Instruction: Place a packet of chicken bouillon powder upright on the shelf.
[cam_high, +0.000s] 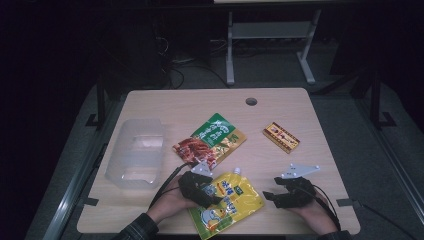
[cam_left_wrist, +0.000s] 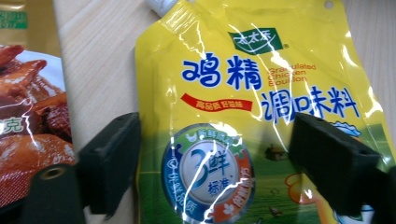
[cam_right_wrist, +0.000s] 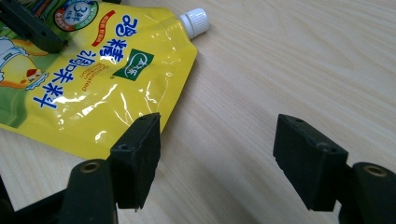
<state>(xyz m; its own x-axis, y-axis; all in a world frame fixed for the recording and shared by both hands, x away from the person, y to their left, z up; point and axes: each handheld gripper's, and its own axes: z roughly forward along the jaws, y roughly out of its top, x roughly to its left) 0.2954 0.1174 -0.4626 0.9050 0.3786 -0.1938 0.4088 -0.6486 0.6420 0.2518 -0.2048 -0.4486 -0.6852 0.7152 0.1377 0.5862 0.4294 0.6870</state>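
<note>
Flat on the table (cam_high: 280, 100), close to its near edge and about midway along it, a yellow spouted pouch (cam_high: 232, 202) is seen, its white cap (cam_high: 237, 171) turned toward the far edge. Over the pouch's left part the left gripper (cam_high: 212, 194) is held; in the left gripper view its fingers (cam_left_wrist: 109, 163) are spread wide, one over bare wood just off the pouch's edge and the other above the printed face, and no pressing on the foil can be made out. Just to the right of the pouch, above bare table, the right gripper (cam_high: 269, 196) is held with its fingers (cam_right_wrist: 137, 158) released and nothing between them; in the right gripper view the pouch's edge is seen just beside one finger.

Farther from the near edge, toward the table's middle, a green and red food packet (cam_high: 210, 140) is laid, near the pouch's cap. Toward the right edge a small red and yellow box (cam_high: 281, 137) is placed. Along the left edge a clear plastic container (cam_high: 137, 150) is set.
</note>
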